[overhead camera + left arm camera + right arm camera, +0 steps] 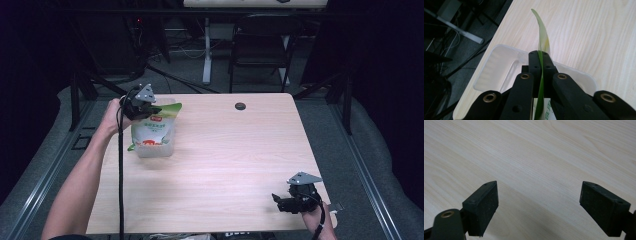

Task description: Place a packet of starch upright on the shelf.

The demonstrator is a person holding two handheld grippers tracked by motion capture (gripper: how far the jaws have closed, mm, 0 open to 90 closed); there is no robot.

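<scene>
1. The person's left forearm [82, 175] comes in from the bottom left of the high view and stretches forward along the left edge of the wooden table [235, 165], the wrist bent slightly inward toward the table.
2. The left gripper [141, 107] sits at the end of that arm, above the far left part of the table, its grey three-cornered plate facing up and its cable [120, 190] hanging down beside the forearm.
3. Its jaws are closed tight on the top edge of a green and white pouch [152, 129]; in the left gripper view the thin green edge of the pouch [543, 37] runs up between the two pressed jaws of the left gripper [539, 57] and curves beyond them.
4. The pouch stands upright, leaning a little, with its lower part inside a clear plastic container [159, 150] near the table's left edge; the container's white rim [496, 62] shows beneath the jaws.
5. A small dark round insert [240, 106] lies in the tabletop near the far edge, well apart from the pouch.
6. The right gripper [292, 199] rests low at the near right corner of the table, held by the right hand [315, 220] coming in from the bottom edge, pointing left across the table.
7. Its jaws stand wide apart with nothing between them; the right gripper view shows the right gripper [539, 205] spread over bare wood grain.
</scene>
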